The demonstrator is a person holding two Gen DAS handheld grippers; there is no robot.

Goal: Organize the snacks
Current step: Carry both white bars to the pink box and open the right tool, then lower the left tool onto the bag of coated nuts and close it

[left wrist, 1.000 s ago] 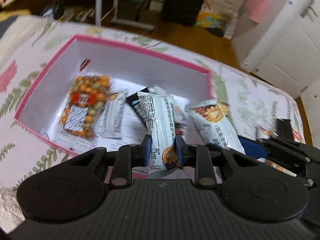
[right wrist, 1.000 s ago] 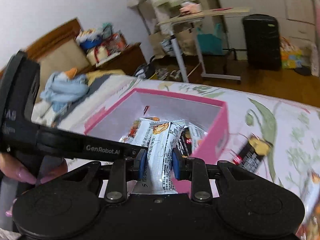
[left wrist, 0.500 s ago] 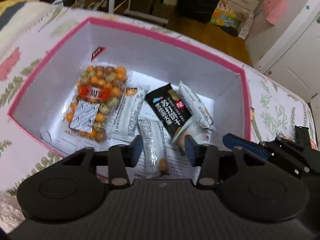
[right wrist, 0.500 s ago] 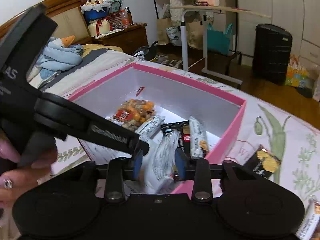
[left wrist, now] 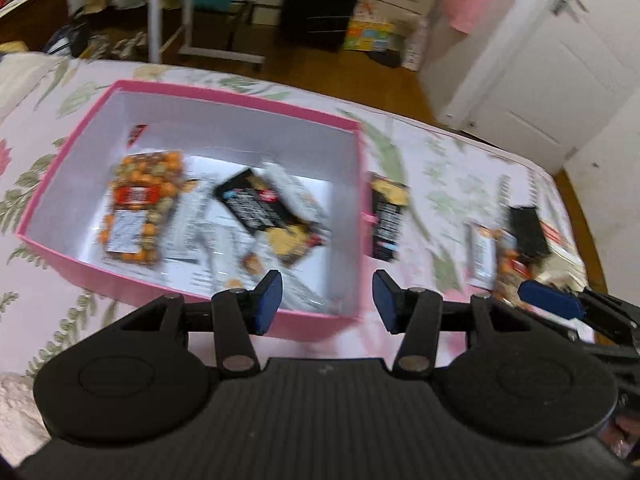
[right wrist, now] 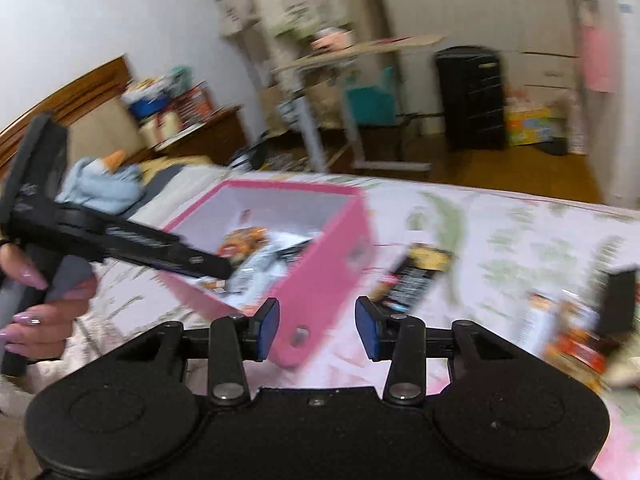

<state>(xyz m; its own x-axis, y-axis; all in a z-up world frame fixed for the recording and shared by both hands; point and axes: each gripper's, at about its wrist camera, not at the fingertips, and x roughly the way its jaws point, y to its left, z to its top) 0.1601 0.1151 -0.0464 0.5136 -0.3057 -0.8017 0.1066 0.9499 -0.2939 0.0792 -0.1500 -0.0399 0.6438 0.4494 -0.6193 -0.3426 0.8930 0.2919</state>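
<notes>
A bedroom with a wooden floor, white doors and a black suitcase (left wrist: 323, 0) by the far wall; in front lies a bed under a pale pink floral bedspread (left wrist: 460, 160). On it sits an open pink cardboard box with a white inside (left wrist: 352, 220). In the box lie a clear bag of orange and green coated nuts (left wrist: 140, 208), a black snack packet (left wrist: 260, 208) and several white packets, blurred. Just outside the box's right wall lies a black and yellow snack packet (left wrist: 386, 216); further right is a small heap of more snacks (left wrist: 504, 248). The left claw (left wrist: 327, 300) hangs over the box's near right corner, its jaws opening with nothing between them. The right claw (right wrist: 317, 328) is above the box's near corner, jaws opening too and released, gripping nothing. A hand (right wrist: 36, 304) holds the left claw's handle.
</notes>
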